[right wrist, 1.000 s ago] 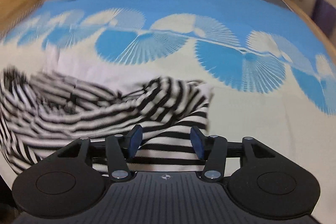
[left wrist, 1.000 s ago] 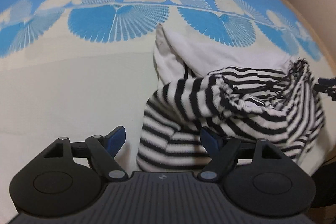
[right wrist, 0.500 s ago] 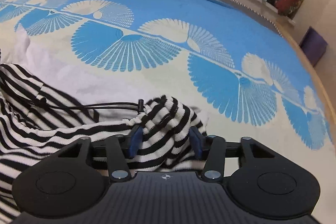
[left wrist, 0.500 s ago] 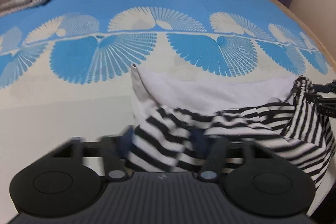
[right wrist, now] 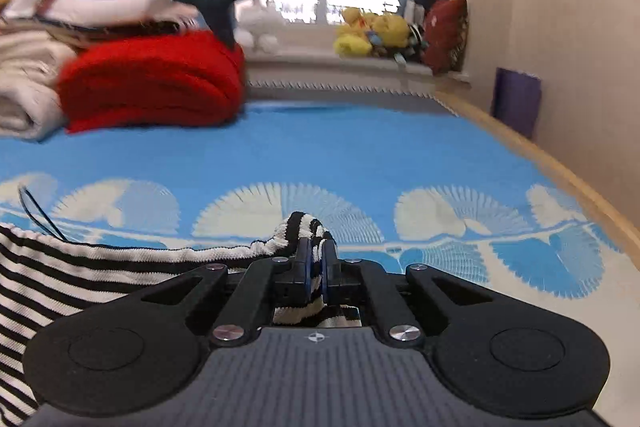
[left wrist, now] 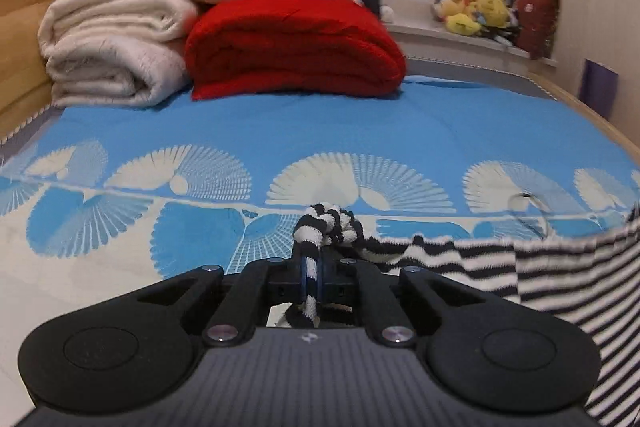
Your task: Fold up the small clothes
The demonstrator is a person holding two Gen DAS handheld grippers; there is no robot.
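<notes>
No fold is made yet: I hold the black-and-white striped knit garment (left wrist: 560,267) stretched between both tools above the near edge of the blue fan-patterned bed cover (left wrist: 320,131) — laying flat and folding remain. My left gripper (left wrist: 314,277) and right gripper (right wrist: 316,269) point level toward the far edge, each pinching a bunched corner of the cloth.

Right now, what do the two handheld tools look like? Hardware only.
Both match. Left tool: black plastic body, ribbed grey top plate with a small round logo, two round black side discs, silver pivot screws, blue finger pads. Right tool: same build, same blue pads. No cables or sleeves visible.
</notes>
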